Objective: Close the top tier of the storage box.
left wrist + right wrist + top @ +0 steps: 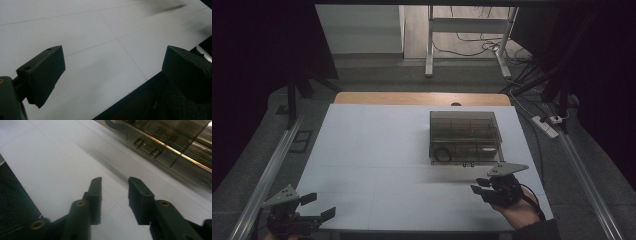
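A white tabletop [377, 150] over a wooden board sits on grey carpeted floor [377, 75]. Beyond stand a white metal frame [430, 45], tangled black cables [472, 42], and dark curtains [257, 60] flanking both sides.

Both grippers held low, nothing between their fingers.

The left gripper [318, 206] sits at the near left corner of the worktop [377, 150], fingers [41, 76] spread wide. The right gripper [479, 185], gripped by a hand [519, 210] at the near right, points left with its fingers [96, 195] partly apart, a narrow gap between them.
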`<state>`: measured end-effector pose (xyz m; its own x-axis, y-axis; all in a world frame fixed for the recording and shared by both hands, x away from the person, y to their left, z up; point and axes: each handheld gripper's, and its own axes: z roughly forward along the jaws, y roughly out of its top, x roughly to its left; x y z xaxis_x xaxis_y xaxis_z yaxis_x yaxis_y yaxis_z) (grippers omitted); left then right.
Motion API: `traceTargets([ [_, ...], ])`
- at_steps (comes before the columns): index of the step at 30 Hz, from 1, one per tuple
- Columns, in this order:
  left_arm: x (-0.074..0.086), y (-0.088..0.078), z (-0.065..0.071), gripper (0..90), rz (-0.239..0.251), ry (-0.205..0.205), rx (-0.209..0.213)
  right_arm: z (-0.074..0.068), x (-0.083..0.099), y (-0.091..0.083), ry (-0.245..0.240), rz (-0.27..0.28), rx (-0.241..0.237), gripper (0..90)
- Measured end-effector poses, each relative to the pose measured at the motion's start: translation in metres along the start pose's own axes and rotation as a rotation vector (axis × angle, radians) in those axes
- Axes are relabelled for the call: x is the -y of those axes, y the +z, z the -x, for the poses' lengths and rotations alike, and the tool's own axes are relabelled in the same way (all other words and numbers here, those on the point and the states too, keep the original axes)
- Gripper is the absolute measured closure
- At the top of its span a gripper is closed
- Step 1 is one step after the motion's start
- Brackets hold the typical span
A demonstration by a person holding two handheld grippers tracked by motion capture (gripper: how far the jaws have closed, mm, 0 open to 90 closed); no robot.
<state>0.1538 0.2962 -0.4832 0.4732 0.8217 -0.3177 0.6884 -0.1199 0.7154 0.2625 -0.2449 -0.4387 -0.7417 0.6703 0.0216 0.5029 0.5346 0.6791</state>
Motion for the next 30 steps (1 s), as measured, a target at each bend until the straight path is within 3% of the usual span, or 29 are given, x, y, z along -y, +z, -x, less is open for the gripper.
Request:
traceTargets([
  [5, 0.000, 0.000, 0.000, 4.8, -0.001, 0.001, 0.000, 0.004, -0.004, 0.004, 0.006, -0.009, -0.018, 77.2],
  [9, 0.000, 0.000, 0.000, 4.8, -0.001, 0.003, -0.001, 0.008, -0.008, 0.007, -0.003, 0.000, -0.044, 89.8],
  [18, 0.000, 0.000, 0.000, 4.9, -0.001, 0.004, -0.003, 0.018, -0.014, 0.015, 0.001, -0.003, -0.076, 89.9],
  [23, 0.000, 0.000, 0.000, 4.9, -0.002, 0.003, -0.002, 0.022, -0.016, 0.020, -0.023, -0.001, -0.061, 89.9],
  [30, 0.000, 0.000, 0.000, 5.0, -0.002, 0.003, -0.004, 0.028, -0.020, 0.027, -0.002, -0.003, -0.054, 90.0],
])
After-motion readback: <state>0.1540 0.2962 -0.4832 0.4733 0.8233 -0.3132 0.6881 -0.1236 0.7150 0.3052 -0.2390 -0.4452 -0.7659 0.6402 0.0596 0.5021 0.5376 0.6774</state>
